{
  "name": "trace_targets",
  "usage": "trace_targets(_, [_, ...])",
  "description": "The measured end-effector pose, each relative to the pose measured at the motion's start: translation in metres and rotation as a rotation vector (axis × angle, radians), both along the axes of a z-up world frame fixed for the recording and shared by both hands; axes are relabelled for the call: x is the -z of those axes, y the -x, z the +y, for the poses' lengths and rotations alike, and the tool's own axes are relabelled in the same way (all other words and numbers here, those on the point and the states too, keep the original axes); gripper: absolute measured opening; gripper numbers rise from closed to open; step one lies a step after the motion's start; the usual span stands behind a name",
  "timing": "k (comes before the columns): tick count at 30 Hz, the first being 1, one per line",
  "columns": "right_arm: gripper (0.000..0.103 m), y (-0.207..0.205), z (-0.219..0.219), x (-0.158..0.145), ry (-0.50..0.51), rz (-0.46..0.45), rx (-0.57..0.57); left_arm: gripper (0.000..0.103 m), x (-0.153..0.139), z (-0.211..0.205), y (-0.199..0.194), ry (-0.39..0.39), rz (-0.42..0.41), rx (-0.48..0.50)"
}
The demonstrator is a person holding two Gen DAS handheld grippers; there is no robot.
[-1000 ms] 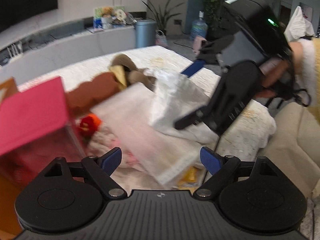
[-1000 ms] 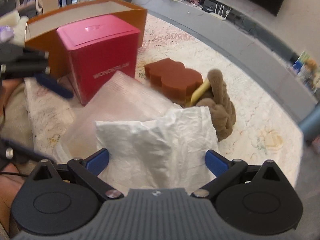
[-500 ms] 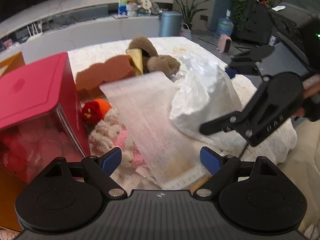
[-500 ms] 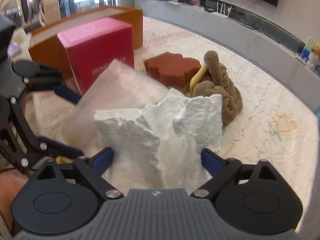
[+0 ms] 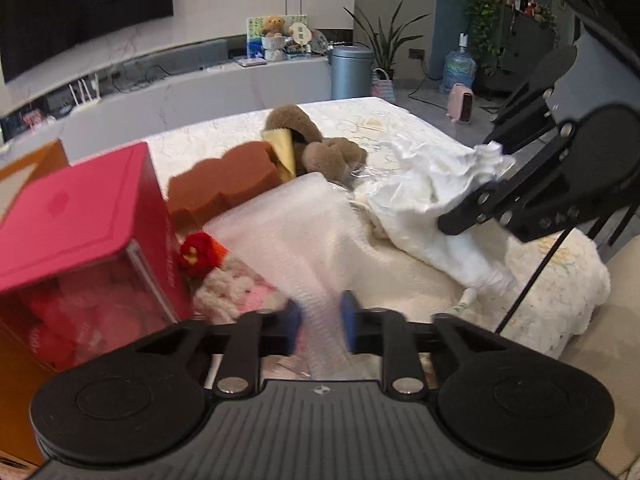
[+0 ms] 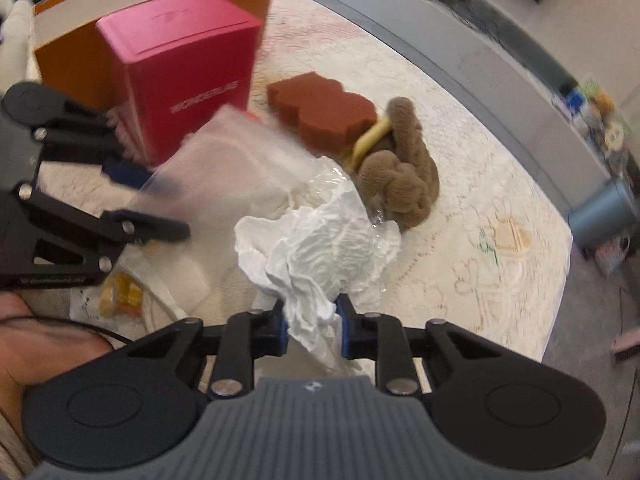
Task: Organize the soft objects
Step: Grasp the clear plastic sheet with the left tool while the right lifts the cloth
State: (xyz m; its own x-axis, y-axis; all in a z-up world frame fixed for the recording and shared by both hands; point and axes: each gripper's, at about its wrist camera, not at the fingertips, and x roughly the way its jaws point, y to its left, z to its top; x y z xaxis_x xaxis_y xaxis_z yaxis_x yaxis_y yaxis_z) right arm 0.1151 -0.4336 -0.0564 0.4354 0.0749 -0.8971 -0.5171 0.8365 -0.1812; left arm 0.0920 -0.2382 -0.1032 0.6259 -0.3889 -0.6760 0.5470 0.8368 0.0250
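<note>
Both grippers clamped: left gripper [image 5: 319, 322] on bubble wrap [image 5: 296, 232], right gripper [image 6: 311, 325] on white plastic bag [image 6: 320, 248]; risked tearing thin film.

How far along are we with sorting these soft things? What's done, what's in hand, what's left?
Done: nothing clearly put away that I can confirm.

In hand: the left gripper is shut on the translucent bag, and the right gripper is shut on the white crumpled sheet.

Left: the brown sponge, brown plush toy and crocheted piece lie loose on the table beside the pink box.
</note>
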Motion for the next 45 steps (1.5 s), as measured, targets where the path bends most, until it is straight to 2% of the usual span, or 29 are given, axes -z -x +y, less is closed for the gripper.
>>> trace_targets(3, [0.021, -0.002, -0.002, -0.008, -0.011, -0.002, 0.032, 0.005, -0.004, 0.007, -0.002, 0.017, 0.017, -0.012])
trace_targets(6, [0.021, -0.002, -0.006, -0.017, -0.034, -0.011, 0.065, 0.003, -0.01, 0.015, -0.005, 0.037, 0.033, -0.015])
trace_targets(13, [0.021, -0.002, 0.0, -0.026, -0.045, -0.034, 0.088, 0.002, -0.029, 0.026, -0.001, 0.079, -0.003, -0.017])
trace_targets(21, [0.021, -0.004, 0.007, -0.03, -0.064, -0.039, 0.103, 0.002, -0.051, 0.043, -0.01, 0.187, 0.011, -0.055])
trace_targets(26, [0.019, -0.007, 0.006, -0.043, -0.077, -0.05, 0.138, 0.001, -0.069, 0.054, -0.013, 0.199, -0.053, -0.054])
trace_targets(31, [0.019, -0.005, 0.009, -0.058, -0.089, -0.067, 0.195, 0.001, -0.085, 0.074, -0.012, 0.254, -0.093, -0.05])
trace_targets(35, [0.017, -0.002, 0.019, -0.073, -0.051, -0.091, 0.219, 0.001, -0.099, 0.093, -0.013, 0.298, -0.102, -0.082])
trace_targets(40, [0.016, 0.0, 0.037, -0.109, -0.053, -0.144, 0.234, 0.001, -0.125, 0.126, -0.016, 0.335, -0.172, -0.144])
trace_targets(45, [0.014, -0.006, 0.076, -0.152, -0.072, -0.217, 0.201, 0.002, -0.15, 0.169, -0.015, 0.362, -0.26, -0.231])
